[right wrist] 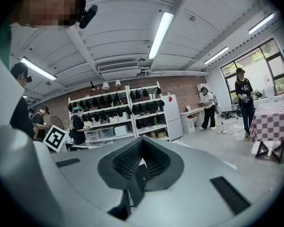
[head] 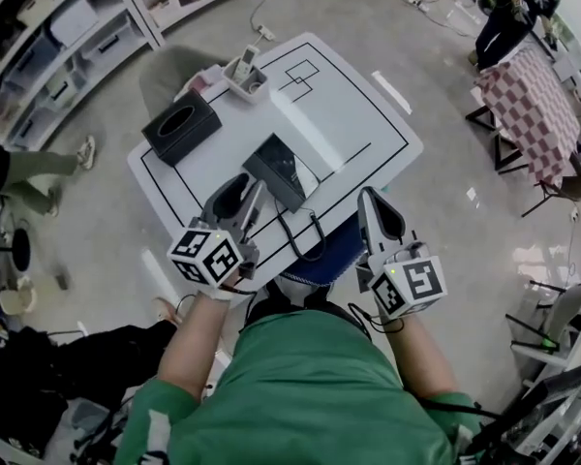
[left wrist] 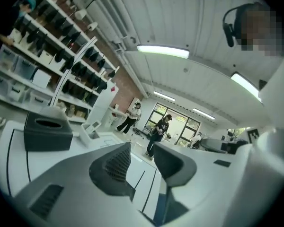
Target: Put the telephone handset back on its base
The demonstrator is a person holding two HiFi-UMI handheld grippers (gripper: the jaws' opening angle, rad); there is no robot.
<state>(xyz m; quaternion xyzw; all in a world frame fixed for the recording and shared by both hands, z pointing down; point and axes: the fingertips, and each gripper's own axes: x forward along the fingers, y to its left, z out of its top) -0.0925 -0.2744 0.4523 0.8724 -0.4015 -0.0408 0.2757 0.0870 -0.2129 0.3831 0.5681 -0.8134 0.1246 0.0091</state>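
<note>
A black desk telephone (head: pixel 279 170) lies near the front of the white table (head: pixel 358 124), and its black cord (head: pixel 308 235) loops toward the front edge. I cannot tell the handset apart from the base. My left gripper (head: pixel 240 200) hovers just left of the telephone, open and empty; the left gripper view shows a clear gap at the left gripper (left wrist: pixel 144 162). My right gripper (head: pixel 370 201) is held past the table's front right edge, shut on nothing. In the right gripper view the right gripper (right wrist: pixel 141 162) tilts up toward the room.
A black tissue box (head: pixel 182 124) (left wrist: pixel 47 131) stands at the table's left. A white cordless phone in its cradle (head: pixel 245 74) (left wrist: pixel 90 130) sits at the back. Shelving (head: pixel 68 37), a checkered table (head: pixel 533 105) and people stand around.
</note>
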